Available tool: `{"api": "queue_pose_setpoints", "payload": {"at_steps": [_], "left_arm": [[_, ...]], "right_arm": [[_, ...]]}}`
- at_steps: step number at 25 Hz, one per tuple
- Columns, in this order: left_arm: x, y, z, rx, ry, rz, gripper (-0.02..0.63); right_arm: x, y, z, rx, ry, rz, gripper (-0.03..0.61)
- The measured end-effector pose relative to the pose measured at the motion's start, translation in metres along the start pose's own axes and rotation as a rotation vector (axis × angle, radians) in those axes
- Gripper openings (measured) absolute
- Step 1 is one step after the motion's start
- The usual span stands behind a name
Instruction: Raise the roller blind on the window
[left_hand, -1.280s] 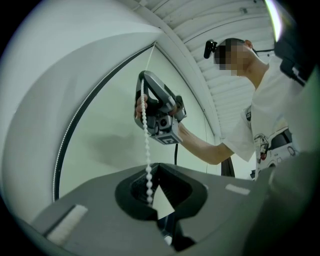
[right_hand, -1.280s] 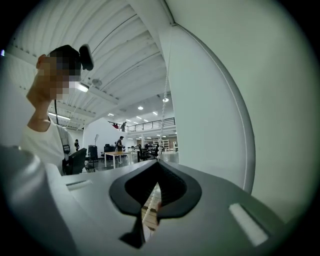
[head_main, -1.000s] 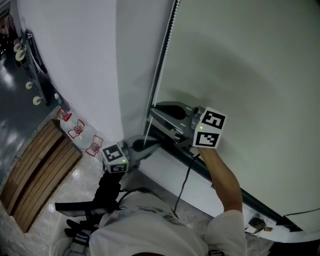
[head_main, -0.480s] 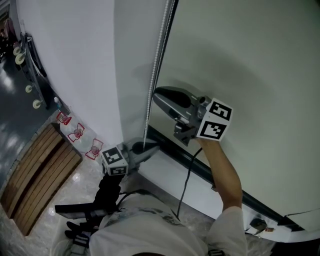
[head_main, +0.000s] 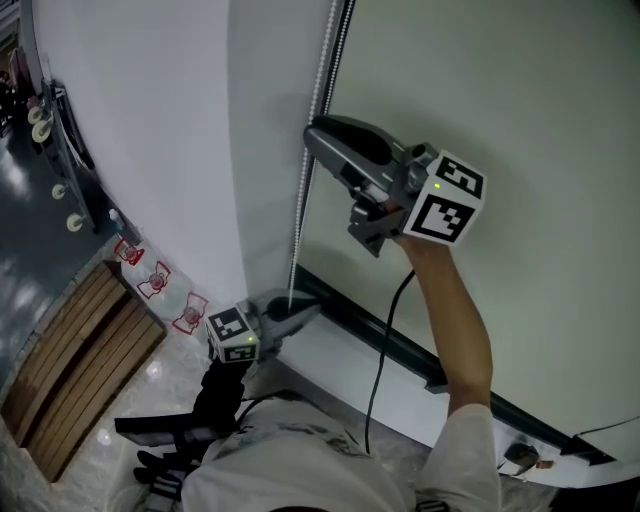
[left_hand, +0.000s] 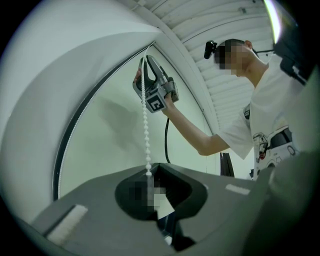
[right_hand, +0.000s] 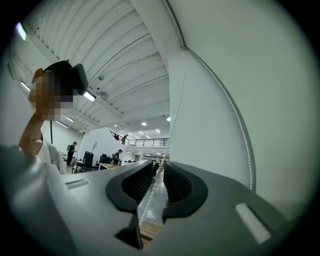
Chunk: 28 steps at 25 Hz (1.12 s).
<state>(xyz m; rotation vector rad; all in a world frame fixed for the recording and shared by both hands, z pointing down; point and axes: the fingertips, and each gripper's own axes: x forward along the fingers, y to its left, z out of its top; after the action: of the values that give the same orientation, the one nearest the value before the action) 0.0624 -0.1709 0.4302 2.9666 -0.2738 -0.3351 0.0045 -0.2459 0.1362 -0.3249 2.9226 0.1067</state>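
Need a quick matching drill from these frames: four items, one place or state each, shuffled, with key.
Items:
1. left gripper
2. right gripper
3. bead chain
4. wooden boards

Places or states:
A. brown, bottom left of the head view
B. held up high, jaws apart
C. down low, shut on the bead chain
D. white, hangs in a line from one gripper down to the other

Pairs: 1-C, 2-B, 3-D, 4-A

Note: the right gripper's jaws have just been opening; the bead chain runs through the gap between them.
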Motion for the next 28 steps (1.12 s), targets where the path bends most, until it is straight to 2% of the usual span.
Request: {"api": "queue_pose_setpoints", "payload": {"at_steps": [10, 13, 16, 28], "left_arm": [[-0.001, 0.001, 0.0, -0.001, -0.003, 0.002, -0.002], [-0.005, 0.0, -0.006, 0.001, -0.003, 0.002, -0.002], [-0.004, 0.001, -0.004, 0.0, -0.004, 0.004, -0.002], [-0.002, 0.0, -0.002, -0.011, -0.007, 0.007, -0.002]], "right_arm": [[0.022, -0.017, 0.061, -0.065, -0.021, 0.006, 0.069], [0.024, -0.01, 0.066, -0.079, -0.027, 0.017, 0.063], [0.025, -0.008, 0.07, -0.074, -0.03, 0.029, 0.018], [0.021, 0.002, 0.072, -0.021, -0.046, 0.075, 0.014]]}}
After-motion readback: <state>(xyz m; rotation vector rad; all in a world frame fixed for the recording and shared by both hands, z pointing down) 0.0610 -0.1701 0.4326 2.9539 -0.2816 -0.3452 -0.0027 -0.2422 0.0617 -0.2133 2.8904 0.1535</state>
